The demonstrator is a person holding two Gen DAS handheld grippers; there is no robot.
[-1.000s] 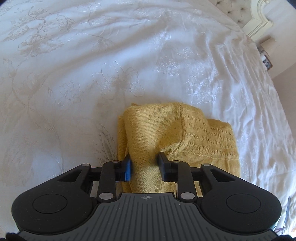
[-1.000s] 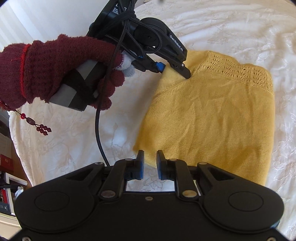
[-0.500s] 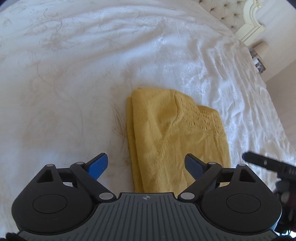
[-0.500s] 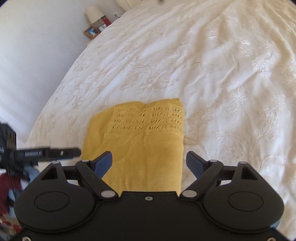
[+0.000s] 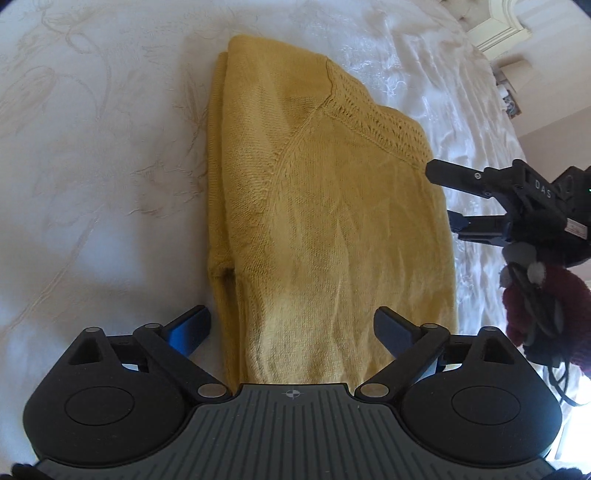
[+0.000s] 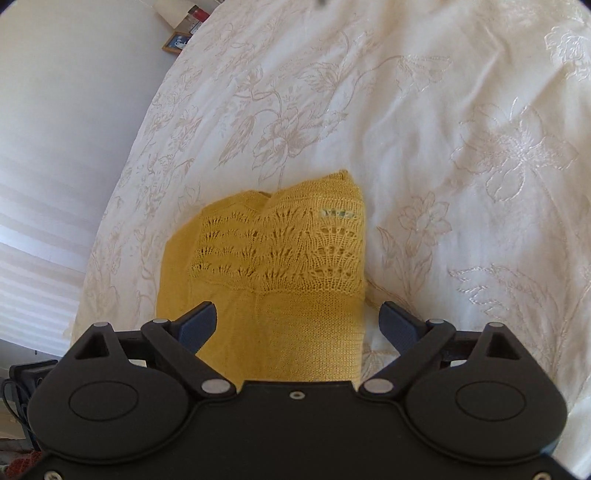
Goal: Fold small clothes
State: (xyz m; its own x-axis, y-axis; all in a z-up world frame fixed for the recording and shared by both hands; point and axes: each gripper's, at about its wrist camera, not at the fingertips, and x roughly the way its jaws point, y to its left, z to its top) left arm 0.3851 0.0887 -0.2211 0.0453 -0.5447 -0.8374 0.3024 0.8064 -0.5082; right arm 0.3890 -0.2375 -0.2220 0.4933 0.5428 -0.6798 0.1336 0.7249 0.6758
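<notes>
A folded yellow knit sweater (image 5: 325,206) lies flat on the white embroidered bedspread (image 5: 96,155). Its lace-pattern yoke shows in the right wrist view (image 6: 280,251). My left gripper (image 5: 291,330) is open and empty, its fingers straddling the sweater's near end just above it. My right gripper (image 6: 297,325) is open and empty, over the sweater's plain part near its right edge. The right gripper also shows in the left wrist view (image 5: 443,197), open beside the sweater's right edge, held by a dark red glove (image 5: 543,314).
The bedspread (image 6: 461,147) spreads wide on all sides. A white headboard (image 5: 498,26) and a bedside shelf with small items (image 5: 509,99) stand far right. A white wall (image 6: 74,110) and a shelf with a framed picture (image 6: 175,40) are on the left.
One second ago both grippers were shut at the sweater. They opened wide and let go. Both have since come down closer over the folded sweater.
</notes>
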